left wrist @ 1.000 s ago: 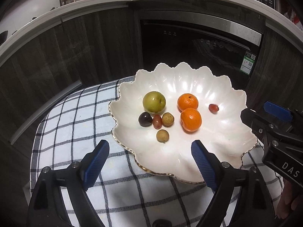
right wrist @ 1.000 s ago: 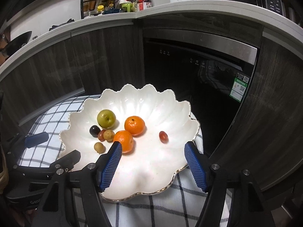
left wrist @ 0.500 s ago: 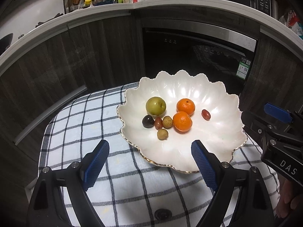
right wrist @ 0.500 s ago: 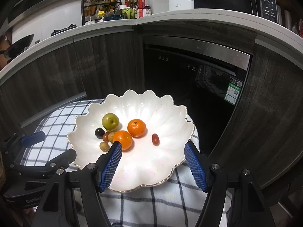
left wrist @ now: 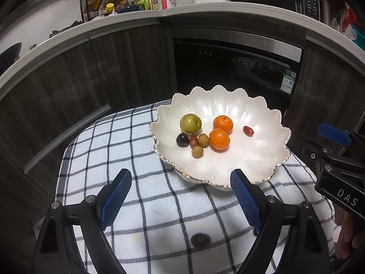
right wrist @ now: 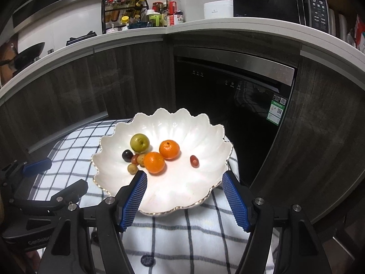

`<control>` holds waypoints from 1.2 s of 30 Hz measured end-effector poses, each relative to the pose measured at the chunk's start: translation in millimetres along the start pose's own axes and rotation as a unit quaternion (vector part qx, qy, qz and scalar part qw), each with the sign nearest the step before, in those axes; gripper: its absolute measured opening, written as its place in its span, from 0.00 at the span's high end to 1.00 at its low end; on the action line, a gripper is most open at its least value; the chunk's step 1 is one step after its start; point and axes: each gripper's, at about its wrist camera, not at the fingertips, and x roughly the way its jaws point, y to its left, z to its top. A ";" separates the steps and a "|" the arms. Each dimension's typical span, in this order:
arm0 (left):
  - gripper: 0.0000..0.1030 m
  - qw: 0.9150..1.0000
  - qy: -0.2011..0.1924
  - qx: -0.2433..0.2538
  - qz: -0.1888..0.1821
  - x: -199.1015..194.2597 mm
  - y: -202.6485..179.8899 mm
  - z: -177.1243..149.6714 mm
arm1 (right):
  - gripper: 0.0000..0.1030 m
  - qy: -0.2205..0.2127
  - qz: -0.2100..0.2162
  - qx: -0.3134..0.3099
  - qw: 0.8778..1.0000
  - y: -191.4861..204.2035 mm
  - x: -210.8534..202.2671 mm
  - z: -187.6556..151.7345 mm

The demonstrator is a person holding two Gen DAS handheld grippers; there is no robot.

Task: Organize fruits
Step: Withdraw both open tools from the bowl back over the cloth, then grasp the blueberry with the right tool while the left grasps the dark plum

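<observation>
A white scalloped bowl (left wrist: 262, 159) (right wrist: 182, 194) sits on a checked cloth. It holds a green fruit (left wrist: 190, 123) (right wrist: 139, 143), two oranges (left wrist: 219, 138) (right wrist: 154, 162), a dark plum (left wrist: 182, 139), a red grape (left wrist: 248, 130) (right wrist: 194, 161) and several small brown and red fruits. My left gripper (left wrist: 181, 196) is open and empty, short of the bowl's near rim. My right gripper (right wrist: 184, 199) is open and empty above the bowl's near rim. The right gripper also shows at the right edge of the left wrist view (left wrist: 337, 159).
The checked cloth (left wrist: 109, 150) covers a small table. Its edges drop off left and behind the bowl. Dark cabinets and a dishwasher (left wrist: 237, 68) stand close behind. A dark spot (left wrist: 200, 239) lies on the cloth near me. The counter above holds bottles (right wrist: 164, 11).
Both grippers have pulled back and up from the bowl, which now looks smaller and farther. Both stay open. The fruits have not moved.
</observation>
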 end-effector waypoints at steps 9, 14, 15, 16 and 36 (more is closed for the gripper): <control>0.14 1.000 -0.003 0.000 0.003 -13.6 2.8 -15.9 | 0.33 0.002 0.003 -0.003 1.000 5.5 -11.9 -11.0; 0.14 1.000 -0.003 0.000 0.004 -13.6 2.7 -16.1 | 0.33 0.002 0.004 -0.008 1.000 9.4 -17.4 -17.6; 0.14 1.000 -0.003 0.000 0.003 -14.8 3.2 -18.5 | 0.33 0.002 0.005 -0.009 1.000 10.1 -18.1 -18.7; 0.14 1.000 -0.003 0.000 0.003 -14.7 3.1 -18.7 | 0.33 0.002 0.005 -0.009 1.000 10.8 -18.7 -20.0; 0.18 0.999 0.006 0.037 -0.007 -18.1 -4.3 -66.0 | 0.33 0.025 0.018 -0.029 0.999 21.0 -17.9 -56.7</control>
